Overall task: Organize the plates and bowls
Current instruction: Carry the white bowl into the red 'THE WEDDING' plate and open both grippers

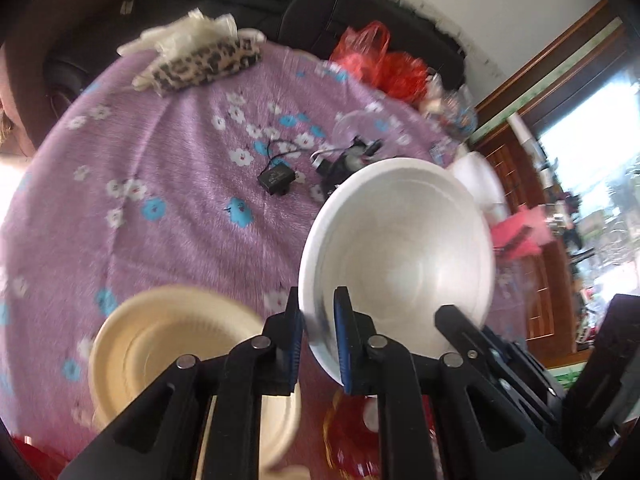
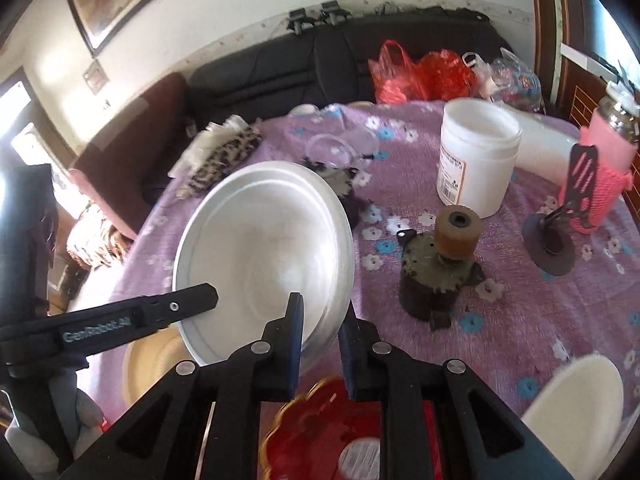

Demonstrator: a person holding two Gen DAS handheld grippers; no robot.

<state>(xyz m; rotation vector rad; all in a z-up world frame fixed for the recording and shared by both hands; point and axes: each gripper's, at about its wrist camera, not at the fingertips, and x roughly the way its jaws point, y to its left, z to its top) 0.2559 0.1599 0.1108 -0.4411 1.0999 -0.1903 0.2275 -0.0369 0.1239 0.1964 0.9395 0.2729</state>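
Two grippers are pinching one white bowl point(image 1: 400, 256) by opposite sides of its rim, holding it tilted and clear of the purple flowered tablecloth point(image 1: 168, 208): the left gripper point(image 1: 318, 332) is biting the rim at lower centre of its view, the right gripper point(image 2: 320, 336) doing the same in its own. The bowl is looking smooth, glossy and empty, possibly two nested. Sorting is seeming barely begun: a cream plate point(image 1: 160, 364) is lying at lower left, a red dish point(image 2: 320, 436) below the jaws, another white dish point(image 2: 580, 404) at lower right, none stacked.
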